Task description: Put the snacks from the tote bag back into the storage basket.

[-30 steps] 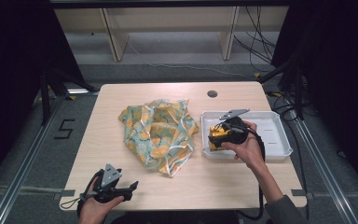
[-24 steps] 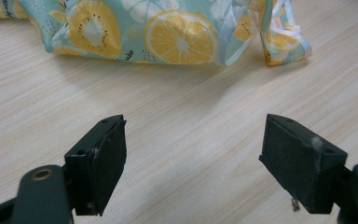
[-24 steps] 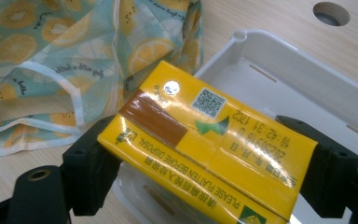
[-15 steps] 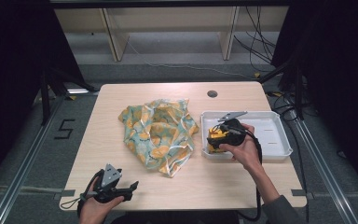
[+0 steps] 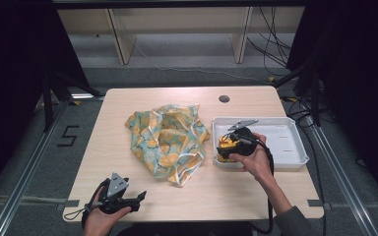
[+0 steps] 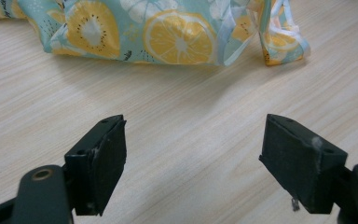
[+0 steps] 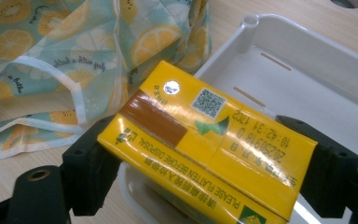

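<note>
A yellow drink carton (image 7: 205, 140) is clamped between the jaws of my right gripper (image 7: 205, 177), its printed top facing the camera. From above, the carton (image 5: 226, 145) and right gripper (image 5: 225, 150) hang over the left end of the white tray (image 5: 280, 157). A crumpled fruit-print cloth bag (image 5: 166, 140) lies in the middle of the table, just left of the tray. My left gripper (image 5: 137, 198) rests open near the table's front edge; in its own view the left gripper (image 6: 196, 156) has bare wood between its jaws and the bag (image 6: 168, 28) lies beyond.
The white tray's right part (image 7: 317, 79) is bare inside. A round cable hole (image 5: 224, 98) sits near the table's back edge. Metal rails run along both sides of the table, and shelving legs stand behind it.
My right gripper with the carton has shifted slightly left and toward the tray's left rim. The left gripper has stayed in place.
</note>
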`<action>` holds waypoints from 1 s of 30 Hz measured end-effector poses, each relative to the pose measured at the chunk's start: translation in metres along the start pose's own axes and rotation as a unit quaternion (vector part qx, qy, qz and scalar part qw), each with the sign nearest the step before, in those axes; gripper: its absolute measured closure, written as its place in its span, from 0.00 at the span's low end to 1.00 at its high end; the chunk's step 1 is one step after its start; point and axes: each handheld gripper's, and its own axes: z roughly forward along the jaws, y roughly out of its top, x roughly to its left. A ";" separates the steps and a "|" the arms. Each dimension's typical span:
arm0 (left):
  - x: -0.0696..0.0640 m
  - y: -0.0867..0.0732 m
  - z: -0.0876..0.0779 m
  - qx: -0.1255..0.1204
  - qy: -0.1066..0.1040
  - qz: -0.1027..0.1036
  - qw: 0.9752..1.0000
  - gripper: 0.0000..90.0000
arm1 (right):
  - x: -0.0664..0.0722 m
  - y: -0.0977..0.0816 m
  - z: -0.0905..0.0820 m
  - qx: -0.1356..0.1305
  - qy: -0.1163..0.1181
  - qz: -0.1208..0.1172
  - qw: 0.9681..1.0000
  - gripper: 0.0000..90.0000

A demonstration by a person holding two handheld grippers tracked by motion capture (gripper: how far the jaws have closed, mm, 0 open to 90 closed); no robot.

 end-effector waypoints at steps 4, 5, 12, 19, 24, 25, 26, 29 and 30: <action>0.000 0.000 0.000 0.000 0.000 0.000 1.000 0.24 | -0.002 0.001 0.000 -0.005 -0.004 -0.009 1.000 0.22; 0.000 0.000 0.000 0.000 0.000 0.001 1.000 0.24 | -0.002 0.000 -0.001 -0.001 -0.006 -0.012 1.000 0.22; 0.000 0.000 0.000 0.001 -0.001 0.001 1.000 0.24 | 0.001 -0.002 -0.003 0.004 -0.007 0.010 1.000 0.22; -0.003 -0.001 0.002 -0.010 -0.003 -0.021 1.000 0.24 | 0.001 -0.004 -0.003 -0.004 -0.010 0.004 1.000 0.21; -0.003 -0.001 0.002 -0.009 -0.003 -0.020 1.000 0.24 | 0.003 -0.005 -0.003 -0.011 -0.014 0.008 1.000 0.21; -0.004 -0.001 0.003 -0.016 -0.001 -0.027 0.999 0.24 | 0.003 -0.005 -0.005 -0.015 -0.013 0.005 1.000 0.21; -0.004 -0.001 0.003 -0.015 0.000 -0.024 1.000 0.24 | 0.003 -0.004 -0.006 -0.026 -0.013 0.007 1.000 0.20; -0.002 0.000 0.002 -0.010 -0.001 -0.011 1.000 0.24 | 0.002 -0.001 -0.016 -0.046 -0.007 0.013 0.999 0.21; -0.003 0.000 0.002 -0.012 -0.001 -0.014 1.000 0.24 | 0.000 0.000 -0.020 -0.060 -0.006 0.002 0.998 0.21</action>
